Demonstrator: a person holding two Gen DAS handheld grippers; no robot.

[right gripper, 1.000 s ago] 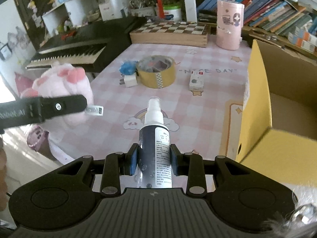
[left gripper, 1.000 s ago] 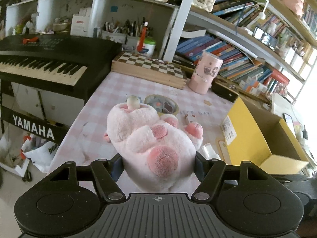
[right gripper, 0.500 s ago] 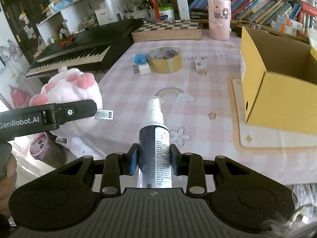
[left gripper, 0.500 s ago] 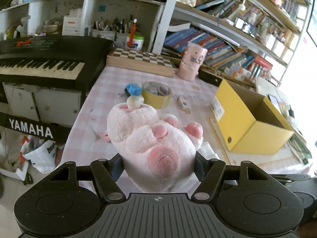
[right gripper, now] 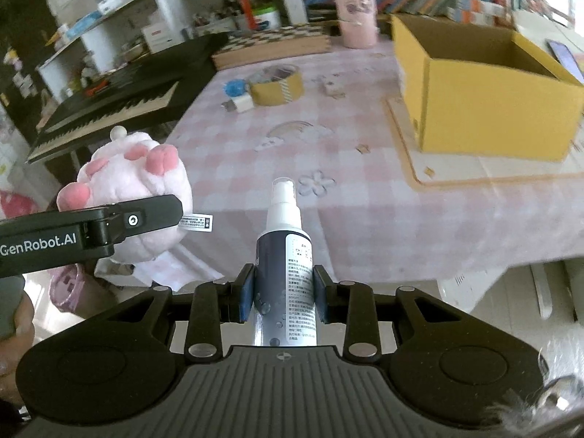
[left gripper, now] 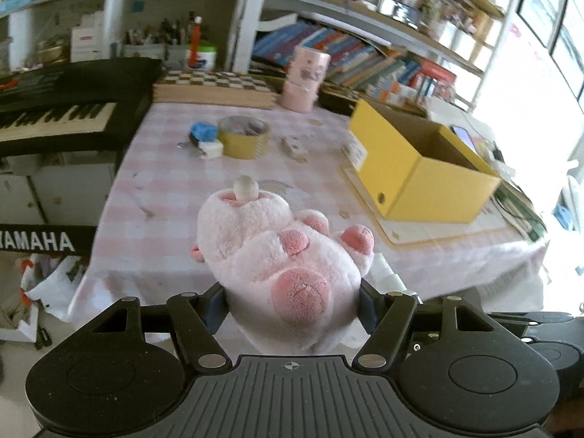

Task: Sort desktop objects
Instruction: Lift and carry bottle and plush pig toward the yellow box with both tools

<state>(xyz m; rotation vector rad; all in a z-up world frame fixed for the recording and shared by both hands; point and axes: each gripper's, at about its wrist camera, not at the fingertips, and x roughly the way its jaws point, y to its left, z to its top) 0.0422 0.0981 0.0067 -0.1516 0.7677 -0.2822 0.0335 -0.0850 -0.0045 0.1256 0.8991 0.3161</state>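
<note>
Altogether one plush paw point(left gripper: 288, 252), one spray bottle point(right gripper: 284, 270).

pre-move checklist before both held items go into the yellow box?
1. Left gripper shut on pink plush toy: ok.
2. Right gripper shut on spray bottle: ok.
3. Yellow box open on top: ok.
4. Box interior free: cannot tell, floor hidden.
5. Way to the box free of the tape roll: ok.
6. Grippers apart from each other: ok.
</note>
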